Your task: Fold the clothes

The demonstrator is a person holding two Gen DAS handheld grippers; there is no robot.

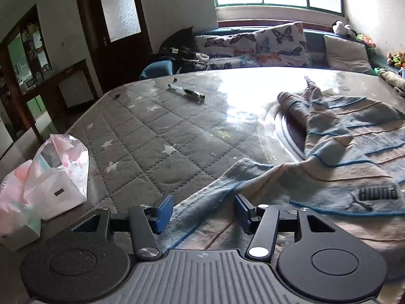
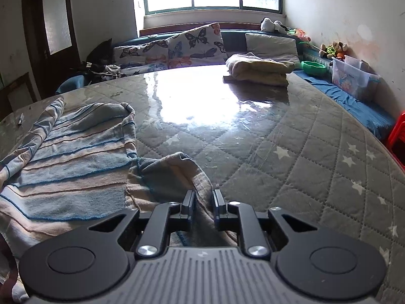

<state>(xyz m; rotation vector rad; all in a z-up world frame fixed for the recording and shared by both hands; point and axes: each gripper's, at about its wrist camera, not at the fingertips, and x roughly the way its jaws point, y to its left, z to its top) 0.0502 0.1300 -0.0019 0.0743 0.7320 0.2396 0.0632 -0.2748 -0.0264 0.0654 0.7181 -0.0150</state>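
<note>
A blue and beige striped sweater (image 1: pixel 341 157) lies spread and rumpled on the quilted grey table cover (image 1: pixel 141 136). My left gripper (image 1: pixel 203 211) is open, its blue pads on either side of the sweater's near hem, low over the cloth. In the right wrist view the same sweater (image 2: pixel 71 157) lies to the left, with one sleeve (image 2: pixel 177 174) bunched toward me. My right gripper (image 2: pixel 204 202) has its jaws narrowly apart with the sleeve's cloth between them.
A pen (image 1: pixel 187 92) lies on the far left of the table. A plastic bag and tissue packs (image 1: pixel 48 177) sit at the left edge. A folded beige cloth (image 2: pixel 258 69) lies at the far right. A sofa with butterfly cushions (image 2: pixel 177 48) stands behind.
</note>
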